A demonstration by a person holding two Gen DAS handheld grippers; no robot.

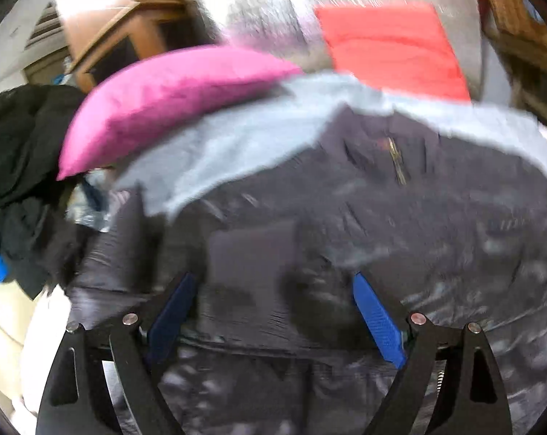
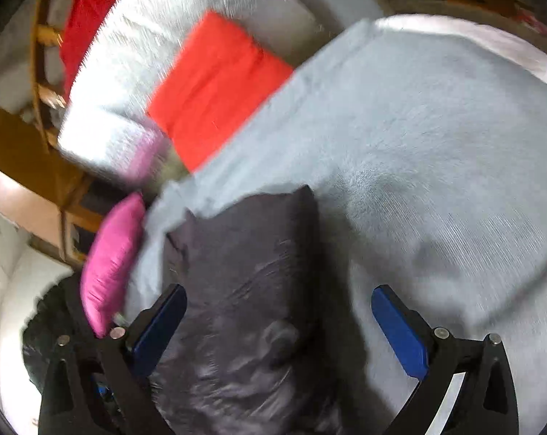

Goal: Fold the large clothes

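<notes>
A large dark grey puffer jacket (image 1: 345, 217) lies spread on a light blue-grey blanket (image 1: 237, 134), its zip toward the far side. My left gripper (image 1: 273, 282) is open just above the jacket's near part, empty. In the right wrist view a sleeve or side of the same jacket (image 2: 244, 272) runs away from me on the blanket (image 2: 436, 181). My right gripper (image 2: 278, 293) is open, its jaws astride that dark part, not closed on it. Both views are motion-blurred.
A pink pillow (image 1: 164, 101) lies at the blanket's left edge, also in the right wrist view (image 2: 110, 264). A folded red cloth (image 1: 393, 50) lies beyond on a white cover (image 2: 164, 36). Dark clothes (image 1: 19, 152) are piled at left. Wooden furniture (image 1: 128, 32) stands behind.
</notes>
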